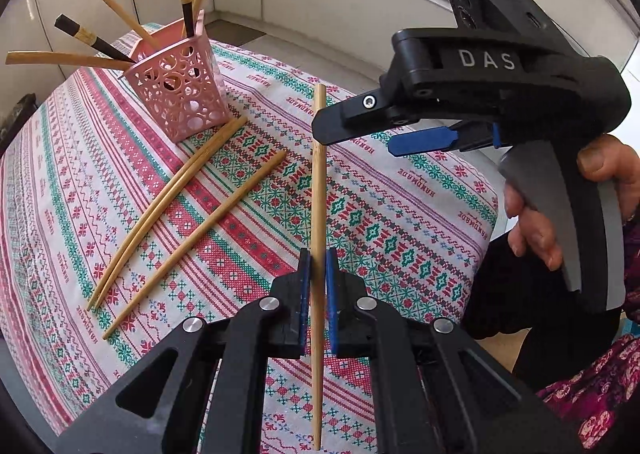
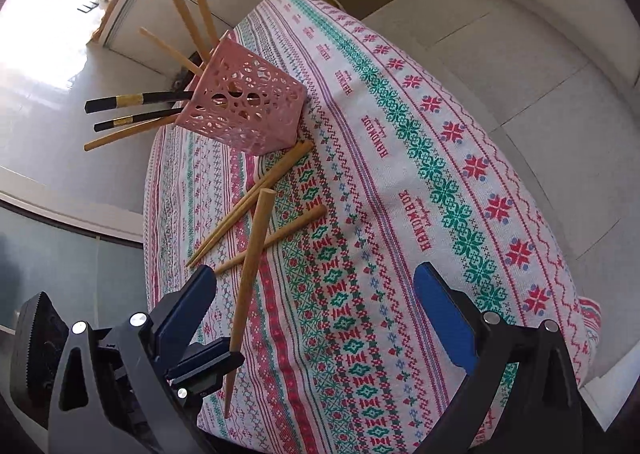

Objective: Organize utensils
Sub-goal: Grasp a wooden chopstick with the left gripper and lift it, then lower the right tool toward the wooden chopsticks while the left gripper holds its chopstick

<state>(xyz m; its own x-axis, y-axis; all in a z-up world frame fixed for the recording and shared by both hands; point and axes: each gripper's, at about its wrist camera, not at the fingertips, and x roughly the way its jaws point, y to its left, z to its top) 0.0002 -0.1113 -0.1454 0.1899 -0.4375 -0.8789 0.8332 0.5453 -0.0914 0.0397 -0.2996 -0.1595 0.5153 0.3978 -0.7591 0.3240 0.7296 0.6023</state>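
Fingers of the left gripper are clamped on a bamboo chopstick, held above the patterned tablecloth. Right gripper fingers stand wide apart, holding nothing. Three loose chopsticks lie near the pink perforated holder, which stands far left holding several more.

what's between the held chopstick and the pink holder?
In the left wrist view, three loose bamboo chopsticks lie on the tablecloth between the held chopstick and pink holder.
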